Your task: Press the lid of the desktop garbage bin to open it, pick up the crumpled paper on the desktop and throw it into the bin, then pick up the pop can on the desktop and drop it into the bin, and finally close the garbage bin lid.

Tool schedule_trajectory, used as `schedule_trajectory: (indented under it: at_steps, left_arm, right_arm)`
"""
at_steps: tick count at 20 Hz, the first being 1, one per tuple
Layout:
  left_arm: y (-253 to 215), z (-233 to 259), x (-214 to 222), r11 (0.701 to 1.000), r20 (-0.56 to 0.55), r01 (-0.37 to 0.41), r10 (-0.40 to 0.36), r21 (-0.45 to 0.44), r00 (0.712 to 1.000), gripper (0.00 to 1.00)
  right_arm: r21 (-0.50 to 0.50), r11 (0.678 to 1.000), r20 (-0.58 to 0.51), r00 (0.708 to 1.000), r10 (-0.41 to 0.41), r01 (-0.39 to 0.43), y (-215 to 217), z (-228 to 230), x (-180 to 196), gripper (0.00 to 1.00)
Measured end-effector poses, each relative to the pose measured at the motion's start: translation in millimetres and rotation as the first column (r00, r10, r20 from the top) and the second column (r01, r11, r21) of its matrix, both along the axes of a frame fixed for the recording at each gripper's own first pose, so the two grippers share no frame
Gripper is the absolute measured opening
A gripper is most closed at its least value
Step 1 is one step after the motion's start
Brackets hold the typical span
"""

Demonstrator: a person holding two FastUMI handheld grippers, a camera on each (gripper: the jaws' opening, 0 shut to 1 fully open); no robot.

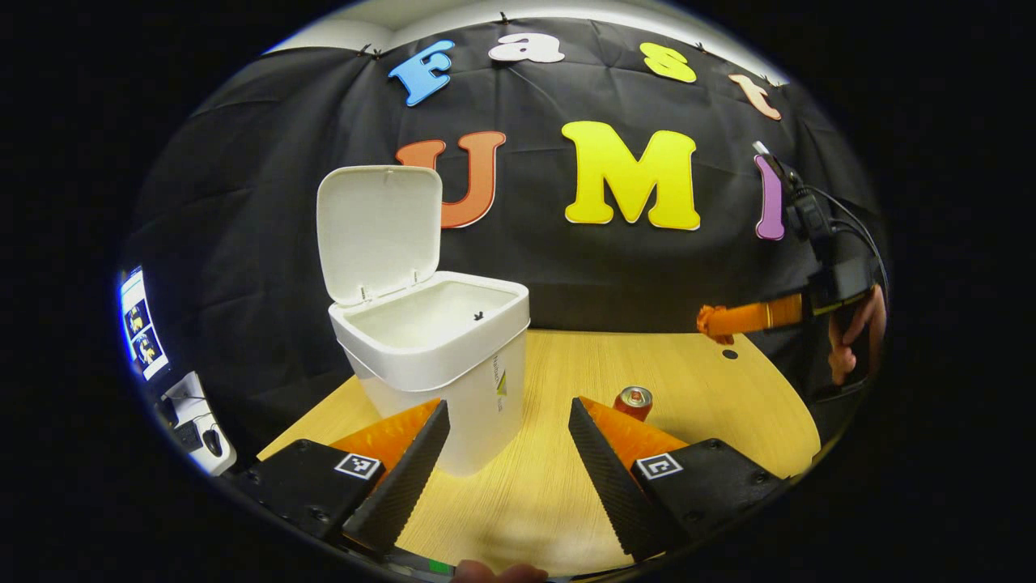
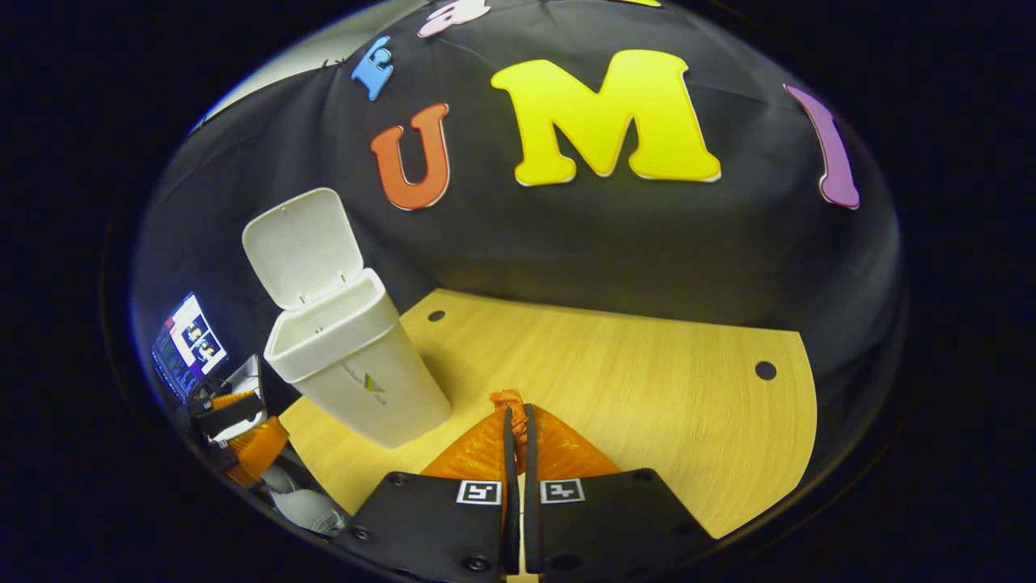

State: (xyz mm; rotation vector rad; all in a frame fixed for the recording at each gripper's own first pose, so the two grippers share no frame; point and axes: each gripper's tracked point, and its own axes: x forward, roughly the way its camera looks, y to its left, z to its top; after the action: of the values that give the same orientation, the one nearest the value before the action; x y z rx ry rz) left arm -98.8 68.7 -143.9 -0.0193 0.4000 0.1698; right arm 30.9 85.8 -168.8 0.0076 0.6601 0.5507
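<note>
Left gripper view shows the bin with lid up to receive trash, then the left gripper spread wide toward the can, and the right gripper closed, holding nothing.

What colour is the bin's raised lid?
White, like the bin itself; the lid shows best in the left gripper view.

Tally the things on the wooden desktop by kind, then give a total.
Garbage bin, white, lid up: 1
Pop can, standing upright beside the bin: 1
Total: 2
</note>
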Motion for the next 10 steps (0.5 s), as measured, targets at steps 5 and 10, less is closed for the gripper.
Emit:
schedule_trajectory:
  at_steps: [5, 10]
  left_arm:
    - [28, 0, -20, 0.998, -0.002, -0.065, 0.065, -0.004, 0.998, 0.99]
    - [52, 2, -42, 0.991, -0.005, -0.136, 0.136, -0.018, 0.991, 0.99]
  right_arm:
    - [0.071, 0.986, 0.114, 0.983, 0.141, -0.15, 99, 57, 6, 0.02]
    - [0.065, 0.967, 0.14, 0.961, 0.237, -0.248, 179, 60, 5, 0.02]
